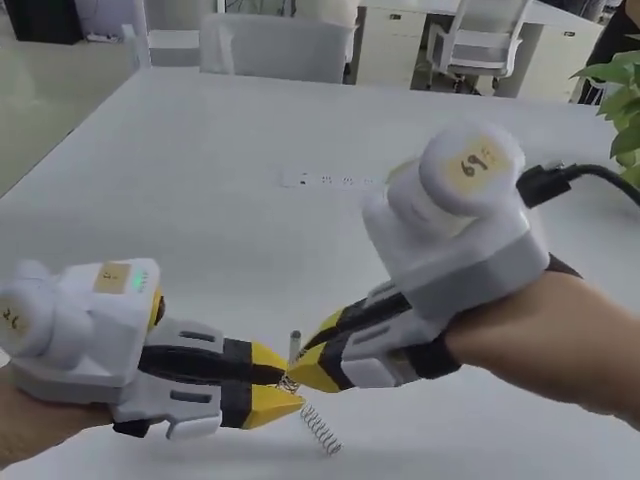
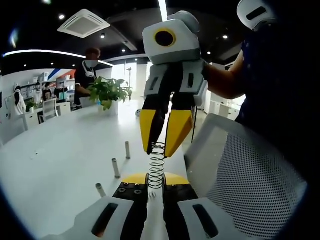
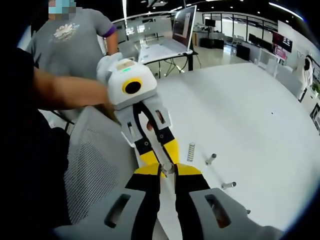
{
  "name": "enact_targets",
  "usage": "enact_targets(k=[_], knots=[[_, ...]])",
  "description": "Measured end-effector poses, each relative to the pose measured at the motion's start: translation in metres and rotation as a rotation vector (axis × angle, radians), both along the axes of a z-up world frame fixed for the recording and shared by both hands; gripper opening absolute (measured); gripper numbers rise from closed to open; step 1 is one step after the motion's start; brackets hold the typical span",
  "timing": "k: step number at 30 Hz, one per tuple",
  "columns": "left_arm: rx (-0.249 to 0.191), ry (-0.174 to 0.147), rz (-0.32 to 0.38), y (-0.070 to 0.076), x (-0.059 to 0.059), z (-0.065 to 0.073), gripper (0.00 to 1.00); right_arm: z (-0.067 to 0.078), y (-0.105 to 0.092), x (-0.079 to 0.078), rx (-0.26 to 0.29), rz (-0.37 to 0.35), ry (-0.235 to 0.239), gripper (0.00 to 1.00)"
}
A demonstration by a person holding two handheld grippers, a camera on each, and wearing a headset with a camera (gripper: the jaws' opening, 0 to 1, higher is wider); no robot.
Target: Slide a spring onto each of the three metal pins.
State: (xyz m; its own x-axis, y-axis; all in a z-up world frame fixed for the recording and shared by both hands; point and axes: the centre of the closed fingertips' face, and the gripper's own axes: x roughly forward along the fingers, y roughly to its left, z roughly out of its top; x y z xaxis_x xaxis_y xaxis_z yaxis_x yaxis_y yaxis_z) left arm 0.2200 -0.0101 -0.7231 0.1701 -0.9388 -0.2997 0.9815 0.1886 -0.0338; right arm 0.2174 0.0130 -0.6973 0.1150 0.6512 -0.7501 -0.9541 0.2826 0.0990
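Both grippers meet tip to tip low in the head view, the left gripper [image 1: 285, 392] coming in from the lower left and the right gripper [image 1: 298, 377] from the right. Between them is the spring [image 2: 157, 165], a slim coil of bright silver wire with open, evenly spaced turns, running straight up the middle of the left gripper view. Its lower end is pinched in the left's yellow fingers [image 2: 134, 179], and the right's yellow fingers [image 2: 148, 127] are pressed onto its top end. Left of it, at the lower left of that view, the three metal pins [image 2: 115, 167] are short grey posts standing upright in a row on the white counter [image 1: 200, 180]. A second spring [image 1: 320, 428] lies flat on the counter just below the meeting tips.
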Motion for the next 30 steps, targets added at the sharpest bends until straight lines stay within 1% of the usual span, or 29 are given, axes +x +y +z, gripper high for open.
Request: enact_targets(k=[2, 3, 4, 5, 6, 7, 9, 11, 15, 16, 23, 25, 26, 27, 30], knots=[[0.008, -0.002, -0.006, 0.0000, -0.0010, -0.0011, 0.03, -0.0024, -0.0022, -0.0022, -0.038, 0.025, -0.002, 0.07], [0.010, -0.002, -0.006, -0.0002, -0.0011, -0.0014, 0.03, -0.0025, -0.0007, -0.0025, -0.042, 0.034, -0.009, 0.07], [0.017, -0.002, -0.012, -0.0003, -0.0021, -0.0024, 0.03, -0.0041, -0.0022, -0.0042, -0.064, 0.046, -0.003, 0.07], [0.019, -0.002, -0.013, -0.0005, -0.0025, -0.0028, 0.03, -0.0046, -0.0024, -0.0043, -0.074, 0.054, -0.008, 0.07], [0.017, 0.003, -0.011, -0.0010, -0.0025, -0.0030, 0.03, -0.0040, -0.0011, -0.0040, -0.071, 0.055, -0.015, 0.07], [0.019, 0.003, -0.013, -0.0013, -0.0027, -0.0035, 0.03, -0.0048, -0.0012, -0.0046, -0.080, 0.063, -0.014, 0.07], [0.028, -0.004, -0.016, -0.0021, -0.0031, -0.0053, 0.03, -0.0068, -0.0022, -0.0047, -0.097, 0.070, -0.016, 0.07], [0.030, 0.001, -0.019, -0.0023, -0.0036, -0.0062, 0.03, -0.0078, -0.0032, -0.0053, -0.107, 0.075, -0.011, 0.07], [0.032, -0.003, -0.023, -0.0032, -0.0036, -0.0067, 0.03, -0.0091, -0.0056, -0.0056, -0.132, 0.087, -0.013, 0.07], [0.033, -0.003, -0.024, -0.0033, -0.0036, -0.0070, 0.03, -0.0103, -0.0073, -0.0057, -0.145, 0.090, -0.006, 0.07], [0.012, 0.001, -0.012, -0.0033, -0.0004, -0.0050, 0.04, -0.0081, -0.0064, -0.0024, -0.147, 0.085, -0.011, 0.07], [-0.001, 0.011, -0.004, -0.0021, 0.0015, -0.0034, 0.07, -0.0075, -0.0063, -0.0010, -0.151, 0.085, -0.015, 0.07], [-0.007, 0.008, 0.000, -0.0016, 0.0024, -0.0026, 0.09, -0.0073, -0.0065, -0.0007, -0.154, 0.085, -0.013, 0.07], [-0.007, 0.007, 0.002, -0.0012, 0.0030, -0.0028, 0.12, -0.0064, -0.0060, 0.0001, -0.151, 0.085, -0.018, 0.07], [-0.001, 0.012, 0.002, 0.0006, 0.0026, -0.0056, 0.13, -0.0059, -0.0071, 0.0018, -0.155, 0.082, -0.020, 0.07]])
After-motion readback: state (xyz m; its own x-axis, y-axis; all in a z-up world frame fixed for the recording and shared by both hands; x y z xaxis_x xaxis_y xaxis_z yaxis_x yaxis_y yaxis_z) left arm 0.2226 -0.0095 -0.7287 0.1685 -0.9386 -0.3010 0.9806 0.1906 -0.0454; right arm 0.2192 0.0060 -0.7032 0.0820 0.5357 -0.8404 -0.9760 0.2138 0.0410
